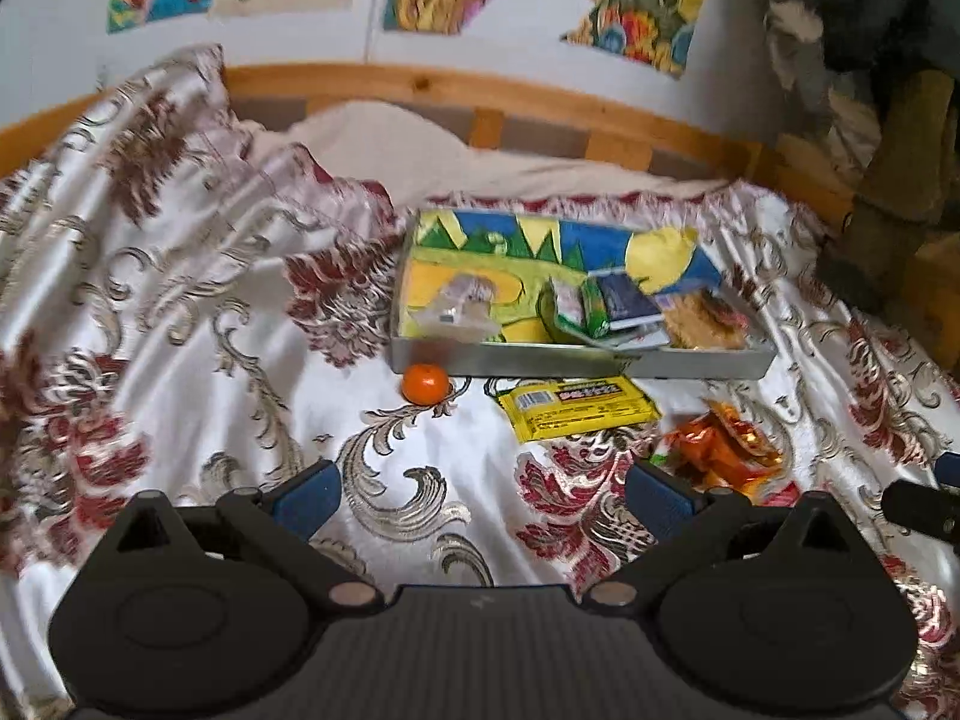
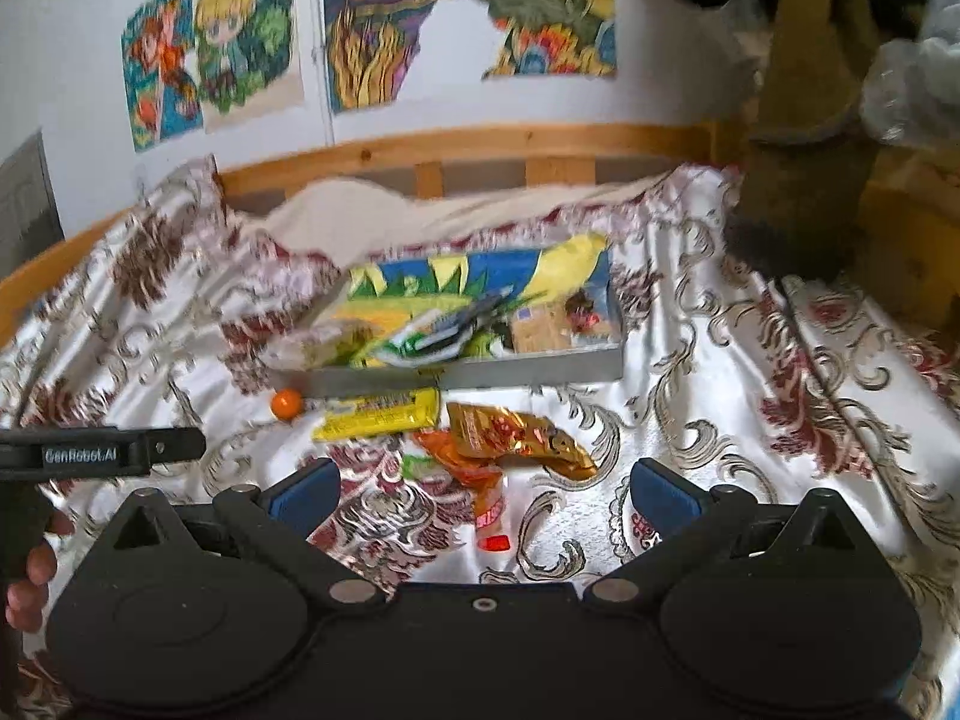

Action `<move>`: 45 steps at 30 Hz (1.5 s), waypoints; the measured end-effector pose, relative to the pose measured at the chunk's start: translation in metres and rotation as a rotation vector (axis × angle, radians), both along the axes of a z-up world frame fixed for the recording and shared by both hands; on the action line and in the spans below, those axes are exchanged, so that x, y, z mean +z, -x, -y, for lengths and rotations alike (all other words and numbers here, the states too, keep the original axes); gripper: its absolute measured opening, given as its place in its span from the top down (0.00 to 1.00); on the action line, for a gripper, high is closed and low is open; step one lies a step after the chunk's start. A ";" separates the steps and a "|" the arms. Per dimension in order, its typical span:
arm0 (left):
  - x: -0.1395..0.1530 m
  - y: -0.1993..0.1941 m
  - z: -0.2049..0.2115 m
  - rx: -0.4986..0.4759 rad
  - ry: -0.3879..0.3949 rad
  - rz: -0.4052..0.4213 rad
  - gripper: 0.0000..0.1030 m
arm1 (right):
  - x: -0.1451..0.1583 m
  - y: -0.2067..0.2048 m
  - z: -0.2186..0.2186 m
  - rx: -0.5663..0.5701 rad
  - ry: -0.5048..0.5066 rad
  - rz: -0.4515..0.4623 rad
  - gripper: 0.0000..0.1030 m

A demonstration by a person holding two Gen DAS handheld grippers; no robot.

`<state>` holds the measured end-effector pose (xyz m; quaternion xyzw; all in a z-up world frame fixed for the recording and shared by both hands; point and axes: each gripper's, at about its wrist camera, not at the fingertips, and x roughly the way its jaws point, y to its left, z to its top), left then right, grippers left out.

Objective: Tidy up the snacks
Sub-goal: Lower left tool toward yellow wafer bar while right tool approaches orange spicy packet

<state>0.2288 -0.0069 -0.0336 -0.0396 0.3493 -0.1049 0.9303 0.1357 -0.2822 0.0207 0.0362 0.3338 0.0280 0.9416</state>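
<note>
- Bedspread [image 1: 180, 276]: white satin with red and gold flourishes, rumpled, covering the bed; everything below lies on it.
- Left gripper [image 1: 483, 495]: both blue-padded fingers spread wide apart, nothing between them, held above bare bedspread in front of the snacks.
- Orange [image 1: 425, 383]: small and round, resting on the bedspread just before the tray's near left corner.
- Tray [image 1: 576, 358]: shallow, grey-walled, with a bright blue, yellow and green picture on its floor, lying near the far edge of the bed.
- Clear packet [image 1: 459, 306]: in the tray's left half.
- Green packet [image 1: 591, 306], dark blue packet [image 1: 627, 297] and biscuit packet [image 1: 702, 318]: crowded together in the tray's right half, overlapping.
- Yellow packet [image 1: 579, 408]: flat on the bedspread, just in front of the tray's near wall.
- Orange wrappers [image 2: 516, 438]: a crinkled heap right of the yellow packet, near it, outside the tray.
- Right gripper [image 2: 486, 492]: fingers wide apart and empty, poised over the orange wrappers.
- Wooden bed rail [image 2: 480, 144] and coloured posters [image 2: 372, 30]: behind, on the wall.
</note>
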 end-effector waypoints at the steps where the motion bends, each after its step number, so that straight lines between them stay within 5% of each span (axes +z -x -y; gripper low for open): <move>1: -0.004 -0.005 0.001 -0.006 -0.006 -0.001 0.00 | -0.005 -0.007 0.000 0.011 0.010 -0.014 0.01; 10: -0.027 -0.039 0.010 -0.140 -0.054 0.120 0.00 | -0.049 -0.055 -0.002 0.060 0.021 -0.196 0.01; 16: -0.036 -0.069 0.022 -0.269 -0.013 0.133 0.00 | -0.060 -0.070 -0.005 0.071 0.046 -0.189 0.01; 20: -0.043 -0.080 0.032 -0.332 -0.012 0.121 0.00 | -0.074 -0.080 0.001 0.060 -0.047 -0.237 0.02; 25: -0.056 -0.096 0.044 -0.402 -0.030 0.072 0.00 | -0.080 -0.085 -0.005 0.062 -0.040 -0.219 0.07; 37: -0.083 -0.124 0.066 -0.398 -0.132 0.000 0.01 | -0.094 -0.101 -0.023 0.097 0.061 -0.170 0.20; 45: -0.094 -0.136 0.074 -0.463 -0.077 0.037 0.00 | -0.103 -0.108 -0.032 0.084 0.090 -0.155 0.23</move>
